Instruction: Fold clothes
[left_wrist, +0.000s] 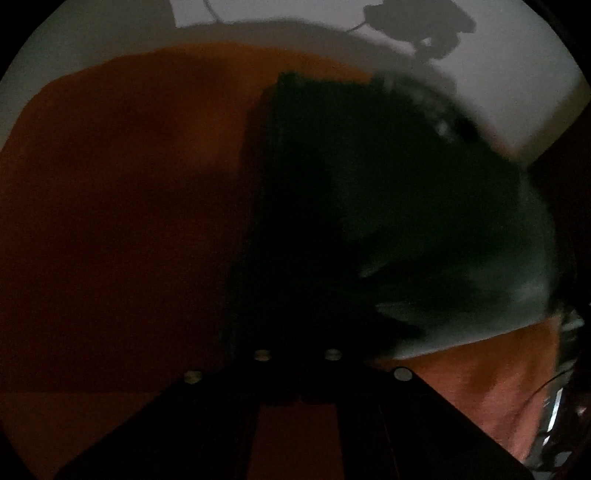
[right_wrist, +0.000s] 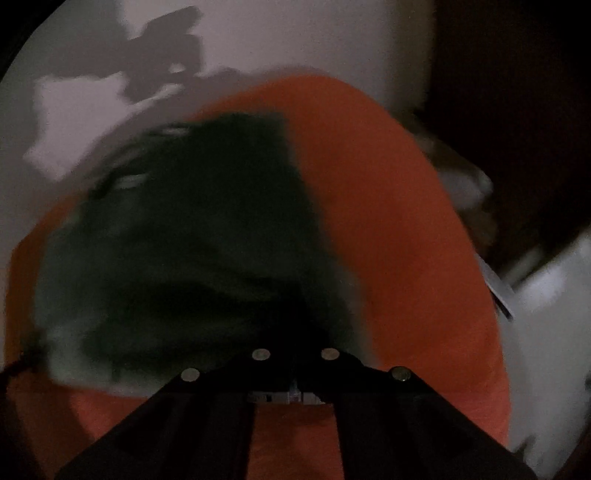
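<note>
- We see both grippers angled steeply down, the left gripper (left_wrist: 297, 354) and right gripper (right_wrist: 295, 354) each clamped on a dark green, blurred cloth garment (left_wrist: 388, 206).
- Dim light and blur hide the fingertips and the garment's shape.
- The garment hangs from each gripper over an orange cloth sheet (right_wrist: 388, 221) on the pale surface (right_wrist: 295, 33).

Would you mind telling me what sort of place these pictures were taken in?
Probably a dim room at home, set up for folding laundry, though blur hides much. A dark garment lies on an orange cloth spread over a pale surface, lit from one side so shadows fall on it.
</note>
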